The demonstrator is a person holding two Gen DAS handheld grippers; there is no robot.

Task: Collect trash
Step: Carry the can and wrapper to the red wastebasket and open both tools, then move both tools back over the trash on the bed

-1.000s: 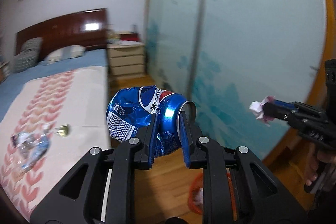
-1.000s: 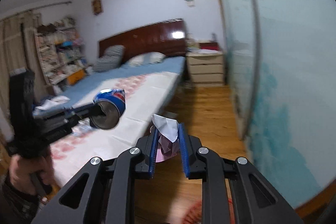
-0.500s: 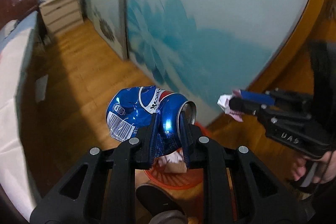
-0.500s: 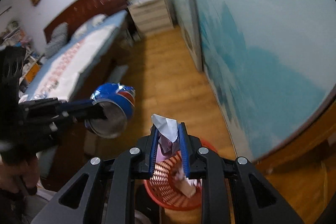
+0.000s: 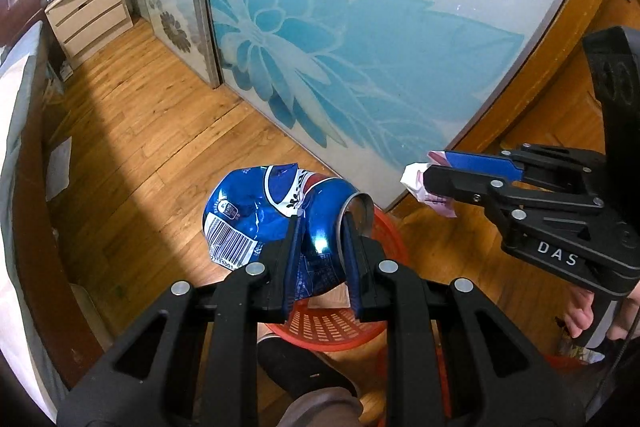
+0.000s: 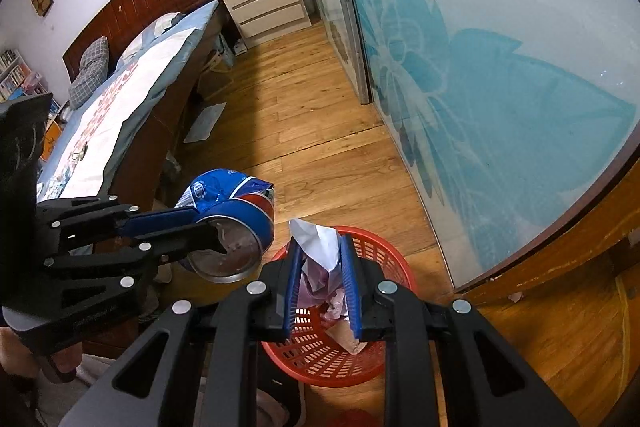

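Note:
My left gripper (image 5: 320,223) is shut on a crushed blue soda can (image 5: 276,211) and holds it above the near rim of a red mesh basket (image 5: 332,327) on the wooden floor. My right gripper (image 6: 320,247) is shut on a crumpled white and pink paper (image 6: 318,251), held over the same basket (image 6: 384,259). The can (image 6: 232,223) and the left gripper (image 6: 200,223) show at the left of the right wrist view. The right gripper (image 5: 432,175) with the paper (image 5: 420,183) shows at the right of the left wrist view. Some trash lies in the basket.
A frosted sliding door with blue flowers (image 6: 480,75) runs along the right. A bed (image 6: 120,107) stands at the left with small items on it, a nightstand (image 6: 268,7) beyond. A white sheet (image 6: 204,123) lies on the floor. A foot in a dark shoe (image 5: 296,363) is beside the basket.
Both grippers have tilted down from facing the room and moved over the red basket, still holding the can and the paper.

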